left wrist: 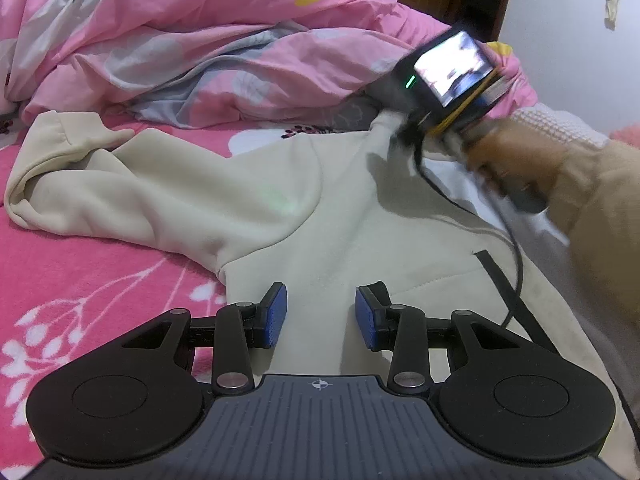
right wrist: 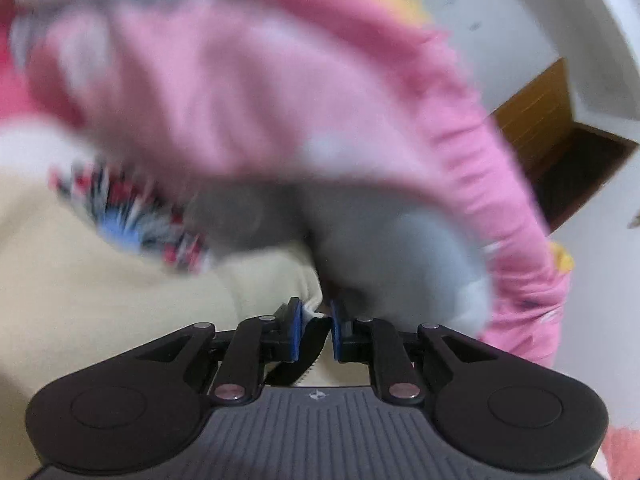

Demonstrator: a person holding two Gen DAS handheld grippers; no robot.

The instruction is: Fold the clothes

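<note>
A cream hoodie (left wrist: 320, 216) is lying spread on the bed (left wrist: 80, 280), which is covered in a pink flowered sheet. A rumpled pink duvet (left wrist: 200, 40) is piled just beyond it.

The left gripper (left wrist: 321, 316) is hovering over the hoodie's lower body, its blue-padded fingers (left wrist: 274, 316) standing partly apart with nothing gripped between them; only flat cream cloth is showing in the gap. A sleeve (left wrist: 80, 176) is trailing off to the left of these fingers, bent back on itself. A black drawstring (left wrist: 504, 284) is lying to their right, across the cloth.

Far ahead and to the right of the left fingers, the person's right hand (left wrist: 520, 164) is holding the right gripper (left wrist: 404, 128) at the hoodie's upper edge, near the duvet. It is blurred with motion, and a lit screen on its back is facing the camera. A black cable is hanging from it over the hoodie.

In the right wrist view, the right gripper (right wrist: 316, 330) has its fingers (right wrist: 295, 330) narrowed, pinching a fold of cream fabric together with a dark strap-like piece. The hoodie is spreading to the left of these fingers, and the duvet is looming just ahead and above them, heavily blurred. A patterned patch (right wrist: 132, 220) is showing ahead-left; what it is cannot be told.
</note>
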